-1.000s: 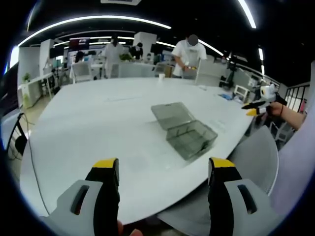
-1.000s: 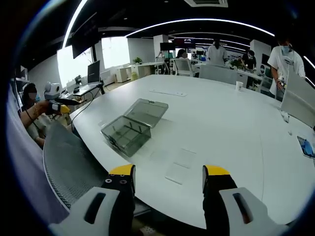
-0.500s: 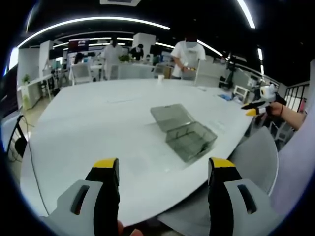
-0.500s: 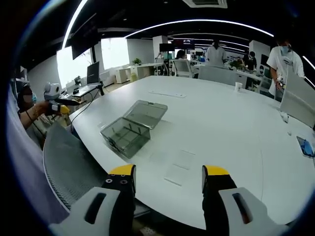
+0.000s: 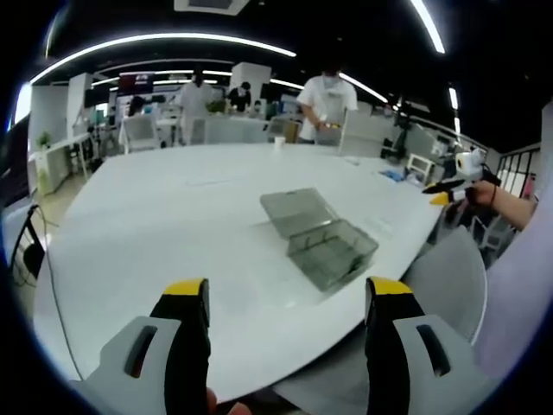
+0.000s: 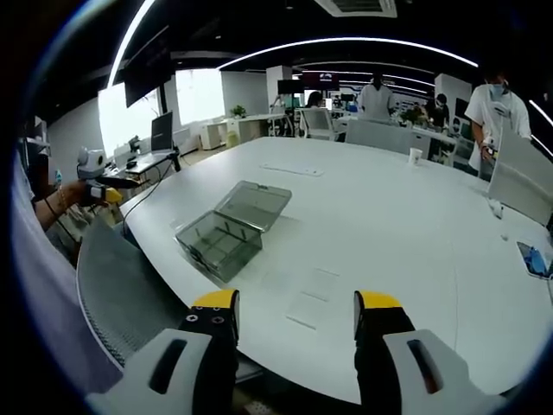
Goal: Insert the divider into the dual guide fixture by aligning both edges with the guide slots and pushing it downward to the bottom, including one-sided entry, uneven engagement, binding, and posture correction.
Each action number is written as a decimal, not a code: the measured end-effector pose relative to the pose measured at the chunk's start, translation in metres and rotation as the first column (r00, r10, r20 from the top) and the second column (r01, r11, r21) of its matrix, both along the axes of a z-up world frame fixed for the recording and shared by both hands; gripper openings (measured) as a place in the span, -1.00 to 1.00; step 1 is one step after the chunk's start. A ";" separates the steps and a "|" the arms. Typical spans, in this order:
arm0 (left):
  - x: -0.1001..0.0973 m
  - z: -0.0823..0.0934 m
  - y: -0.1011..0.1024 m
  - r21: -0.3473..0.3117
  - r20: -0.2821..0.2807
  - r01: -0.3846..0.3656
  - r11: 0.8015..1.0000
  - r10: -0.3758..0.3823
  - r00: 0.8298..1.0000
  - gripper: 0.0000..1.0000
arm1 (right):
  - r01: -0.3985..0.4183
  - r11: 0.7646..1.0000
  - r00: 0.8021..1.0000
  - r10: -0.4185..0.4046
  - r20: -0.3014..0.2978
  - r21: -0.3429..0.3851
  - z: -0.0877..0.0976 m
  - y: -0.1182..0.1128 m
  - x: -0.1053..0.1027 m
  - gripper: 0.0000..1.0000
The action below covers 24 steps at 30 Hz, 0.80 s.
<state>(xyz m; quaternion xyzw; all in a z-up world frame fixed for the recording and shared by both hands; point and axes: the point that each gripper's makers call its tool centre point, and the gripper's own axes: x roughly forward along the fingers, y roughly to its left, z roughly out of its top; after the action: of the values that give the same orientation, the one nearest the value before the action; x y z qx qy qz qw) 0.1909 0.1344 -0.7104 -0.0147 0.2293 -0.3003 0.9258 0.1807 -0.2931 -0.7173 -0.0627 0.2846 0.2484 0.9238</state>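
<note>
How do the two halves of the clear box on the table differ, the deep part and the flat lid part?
The deep half has raised walls and thin ribs inside, and looks darker; the lid half lies flat, shallow and plain. The deep half sits nearer the table edge and the grey chair back; the lid half lies toward the table's middle. Both are clear, greyish, similar in outline and joined along one side.

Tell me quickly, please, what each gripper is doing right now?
Left gripper: open, holding nothing.
Right gripper: open, holding nothing.
</note>
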 end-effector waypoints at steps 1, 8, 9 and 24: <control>0.000 0.000 0.000 -0.002 0.001 0.000 1.000 0.000 1.000 0.43 | 0.001 1.000 1.000 -0.001 0.000 -0.002 0.000 0.000 0.000 -0.01; -0.001 0.003 0.002 -0.006 0.010 -0.001 1.000 0.001 1.000 0.43 | -0.004 1.000 1.000 0.004 0.004 -0.005 0.002 0.002 0.002 -0.01; -0.001 0.003 0.002 -0.006 0.011 -0.002 1.000 0.003 1.000 0.43 | -0.006 1.000 1.000 0.006 0.005 -0.006 0.003 0.004 0.002 -0.02; -0.006 0.009 0.002 -0.032 0.034 -0.005 0.999 0.006 0.999 0.43 | 0.017 1.000 1.000 -0.017 0.011 -0.007 0.012 0.030 0.018 -0.03</control>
<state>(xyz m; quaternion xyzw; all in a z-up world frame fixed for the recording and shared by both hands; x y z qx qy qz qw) 0.1844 0.1364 -0.7010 -0.0251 0.2087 -0.3018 0.9299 0.1987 -0.2632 -0.7048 -0.0649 0.2811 0.2392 0.9271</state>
